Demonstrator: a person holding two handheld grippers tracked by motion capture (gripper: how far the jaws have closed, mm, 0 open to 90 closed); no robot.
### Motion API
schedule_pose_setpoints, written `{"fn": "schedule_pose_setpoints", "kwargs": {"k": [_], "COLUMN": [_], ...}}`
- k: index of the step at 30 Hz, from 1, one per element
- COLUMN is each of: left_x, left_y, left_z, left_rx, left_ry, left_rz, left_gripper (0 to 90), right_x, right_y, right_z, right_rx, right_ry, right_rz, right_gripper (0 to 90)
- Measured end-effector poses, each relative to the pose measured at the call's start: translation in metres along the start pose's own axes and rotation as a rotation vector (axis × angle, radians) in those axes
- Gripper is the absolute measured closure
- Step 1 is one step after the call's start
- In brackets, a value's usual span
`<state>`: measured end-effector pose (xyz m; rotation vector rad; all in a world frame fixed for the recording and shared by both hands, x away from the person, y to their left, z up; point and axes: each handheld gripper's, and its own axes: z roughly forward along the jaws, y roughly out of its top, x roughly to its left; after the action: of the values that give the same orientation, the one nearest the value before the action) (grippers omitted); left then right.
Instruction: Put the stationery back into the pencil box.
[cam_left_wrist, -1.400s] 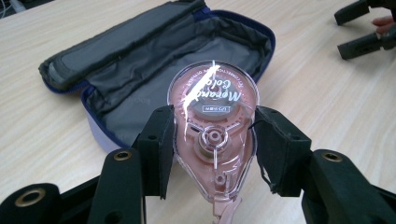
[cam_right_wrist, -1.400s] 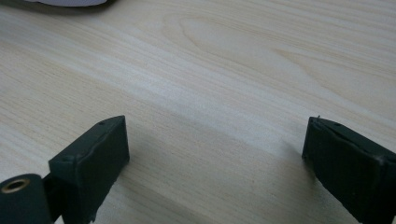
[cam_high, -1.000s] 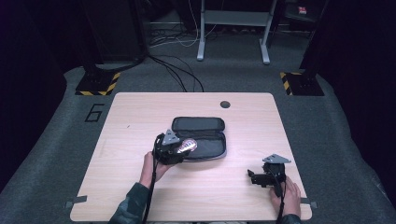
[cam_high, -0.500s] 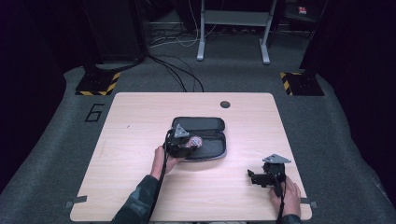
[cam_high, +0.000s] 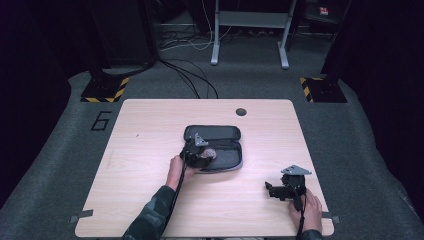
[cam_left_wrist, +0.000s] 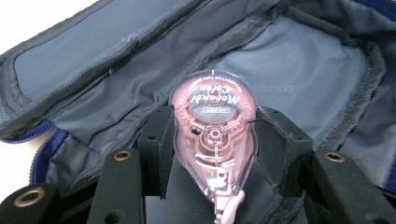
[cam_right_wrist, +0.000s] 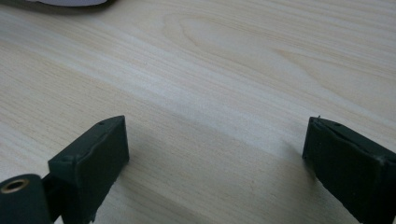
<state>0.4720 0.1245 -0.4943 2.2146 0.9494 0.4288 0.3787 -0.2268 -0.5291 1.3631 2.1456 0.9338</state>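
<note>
Correction tape dispenser sits clamped between the left tongs, held just over the open pencil case's grey lining. Right tongs gape empty above the worktop, well apart.

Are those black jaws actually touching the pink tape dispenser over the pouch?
Touching. In the left gripper view, both black pads of the left gripper press against the sides of the pink tape dispenser, holding it above the open pouch.
</note>
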Motion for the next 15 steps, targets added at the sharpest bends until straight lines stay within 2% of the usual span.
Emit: {"fn": "schedule_pose_setpoints", "kwargs": {"k": [4, 7, 8, 9, 12, 14, 15], "left_x": [0.001, 0.004, 0.004, 0.005, 0.004, 0.0, 0.0], "left_y": [-0.001, -0.001, -0.002, -0.002, -0.004, -0.005, -0.005], "left_z": [0.002, -0.001, -0.003, -0.009, -0.022, -0.035, -0.035], "left_rx": [0.007, 0.008, 0.003, 0.0, -0.031, -0.048, -0.048], "left_ry": [0.003, 0.001, -0.002, -0.017, -0.031, -0.02, -0.02], "left_rz": [-0.024, -0.031, -0.038, -0.041, -0.04, -0.027, -0.027], "left_gripper": [43.0, 29.2, 29.2, 23.5, 17.1, 15.5, 15.3], "right_x": [0.0, 0.0, 0.0, 0.0, 0.0, 0.0, 0.0], "right_y": [0.0, 0.0, 0.0, 0.0, 0.0, 0.0, 0.0], "right_z": [0.0, 0.0, 0.0, 0.0, 0.0, 0.0, 0.0], "right_rx": [0.0, 0.0, 0.0, -0.001, 0.0, -0.001, 0.0], "right_ry": [0.0, 0.0, 0.0, 0.0, 0.0, 0.0, 0.0], "right_rz": [0.0, 0.0, 0.0, 0.0, 0.0, -0.002, 0.0], "right_gripper": [6.4, 6.4, 6.4, 6.4, 6.4, 6.4, 6.4]}}
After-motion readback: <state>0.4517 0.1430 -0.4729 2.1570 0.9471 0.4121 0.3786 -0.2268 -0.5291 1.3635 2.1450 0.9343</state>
